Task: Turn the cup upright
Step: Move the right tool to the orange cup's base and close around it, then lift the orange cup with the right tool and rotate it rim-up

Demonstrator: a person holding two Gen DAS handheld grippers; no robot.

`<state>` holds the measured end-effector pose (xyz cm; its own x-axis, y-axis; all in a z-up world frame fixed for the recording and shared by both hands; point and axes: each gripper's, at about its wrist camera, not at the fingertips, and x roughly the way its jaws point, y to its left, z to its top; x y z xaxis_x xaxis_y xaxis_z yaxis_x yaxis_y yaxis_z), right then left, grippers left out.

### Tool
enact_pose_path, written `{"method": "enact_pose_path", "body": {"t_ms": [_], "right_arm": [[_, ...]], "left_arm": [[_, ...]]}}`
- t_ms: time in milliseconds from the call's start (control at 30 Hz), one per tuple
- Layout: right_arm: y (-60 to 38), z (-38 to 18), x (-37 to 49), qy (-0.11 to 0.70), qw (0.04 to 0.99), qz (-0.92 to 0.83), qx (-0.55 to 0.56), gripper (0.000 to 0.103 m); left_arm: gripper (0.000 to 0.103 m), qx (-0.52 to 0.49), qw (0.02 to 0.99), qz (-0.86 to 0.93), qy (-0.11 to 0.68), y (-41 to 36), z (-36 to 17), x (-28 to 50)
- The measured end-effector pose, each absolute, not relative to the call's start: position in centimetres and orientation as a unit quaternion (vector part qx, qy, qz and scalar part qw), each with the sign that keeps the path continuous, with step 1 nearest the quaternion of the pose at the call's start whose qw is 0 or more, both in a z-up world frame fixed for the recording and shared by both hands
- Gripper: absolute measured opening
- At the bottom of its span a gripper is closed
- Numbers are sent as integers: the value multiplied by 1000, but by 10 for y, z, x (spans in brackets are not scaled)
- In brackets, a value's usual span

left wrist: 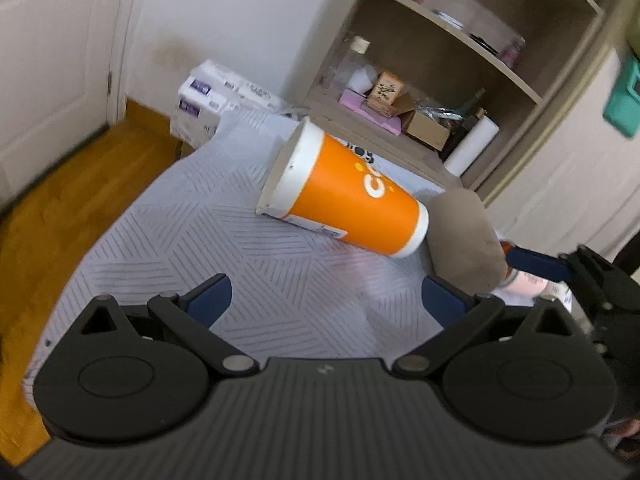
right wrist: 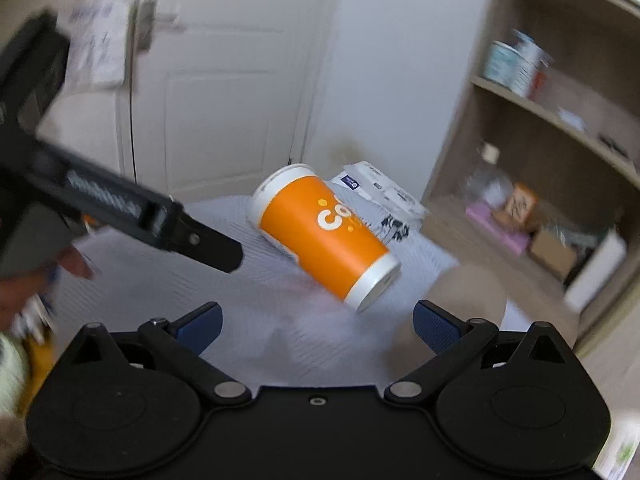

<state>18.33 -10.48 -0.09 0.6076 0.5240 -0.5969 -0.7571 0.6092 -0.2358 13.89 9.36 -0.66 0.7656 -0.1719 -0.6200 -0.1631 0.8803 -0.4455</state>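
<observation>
1. Shelf unit (left wrist: 472, 52): beige laminate, open compartments, cluttered with boxes, a paper roll and tins. Stands behind the worktop on the right.
2. Door (right wrist: 224, 92): white, panelled, with a metal lever handle. Floor (left wrist: 68, 200) is glossy orange-brown wood.
3. Worktop (left wrist: 208, 240): covered in pale grey-lilac cloth with a quilted hatch pattern of thin dark lines in triangles.
4. Cup (left wrist: 344, 192): tall tapered paper cup, smooth orange wall, white bands at both ends, white lettering only partly readable. It lies on its side on the cloth, near the middle. Wide rim points toward the door and wall, narrow base toward my claws.
5. Grey-beige rounded lump (left wrist: 464, 240): soft, matte, fabric-like. Sits just beside the cup's base, on its right in the left wrist view. I cannot tell whether they touch.
6. My left claw (left wrist: 326, 300): black ribbed body, blue textured pads, spread wide, nothing between them. Hovers short of the cup, apart from it.
7. My right claw (right wrist: 318, 326): same build, pads spread wide, empty. The cup's base is ahead of it, not touching. Right wrist view is motion-blurred.
8. Left claw also shows in the right wrist view, coming in from the left with a finger tip near the cup.
</observation>
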Motion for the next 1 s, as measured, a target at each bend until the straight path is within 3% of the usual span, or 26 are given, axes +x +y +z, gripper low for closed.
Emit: {"method": "enact_pose_path", "body": {"t_ms": [400, 833, 1000], "right_arm": [[-49, -22, 229, 195, 798, 405, -402, 95], [-36, -26, 276, 248, 773, 417, -408, 90], [-36, -33, 278, 263, 778, 409, -398, 79]], "left_arm": [[101, -280, 900, -12, 334, 100, -17, 158], [100, -305, 897, -9, 321, 98, -27, 175], [100, -317, 891, 0, 324, 103, -33, 174]]}}
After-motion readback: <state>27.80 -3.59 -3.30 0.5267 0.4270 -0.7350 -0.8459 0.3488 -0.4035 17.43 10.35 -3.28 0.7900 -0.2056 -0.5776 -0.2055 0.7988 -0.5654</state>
